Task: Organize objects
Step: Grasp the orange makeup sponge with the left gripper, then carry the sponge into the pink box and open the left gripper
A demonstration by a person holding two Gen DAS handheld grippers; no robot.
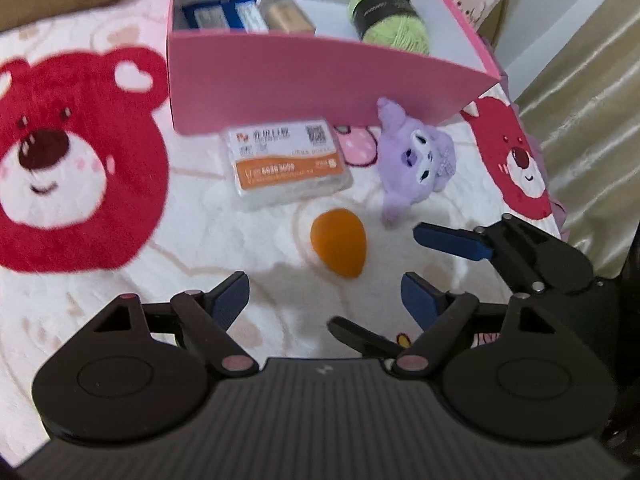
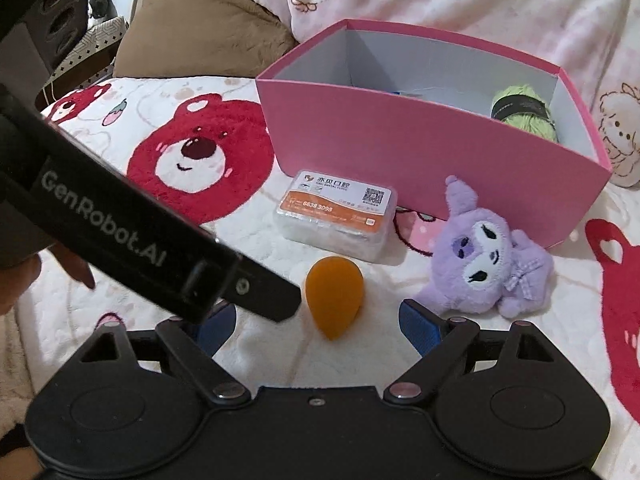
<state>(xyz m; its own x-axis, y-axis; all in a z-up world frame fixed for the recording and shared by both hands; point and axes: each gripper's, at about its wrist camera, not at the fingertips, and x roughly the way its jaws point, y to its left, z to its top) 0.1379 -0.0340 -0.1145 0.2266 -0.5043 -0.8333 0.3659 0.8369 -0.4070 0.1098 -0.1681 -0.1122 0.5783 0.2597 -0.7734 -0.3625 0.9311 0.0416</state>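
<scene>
Both the left gripper [image 1: 325, 294] and right gripper [image 2: 316, 326] hang with jaws spread, gripping nothing, over an orange egg-shaped sponge [image 2: 334, 297] on the bear-print blanket [image 1: 80, 160]. Beyond lie a clear plastic card box [image 2: 338, 216] and purple plush toy [image 2: 486, 252], then the pink cardboard box [image 2: 420, 156] holding green yarn [image 1: 386, 12].

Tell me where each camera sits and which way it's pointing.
Left wrist: on the left gripper, angled down at the orange sponge; the right gripper enters at right.
Right wrist: on the right gripper, angled down likewise; the left gripper's body crosses at left, with fingers.
Shared: sponge, purple plush, pink box.
</scene>
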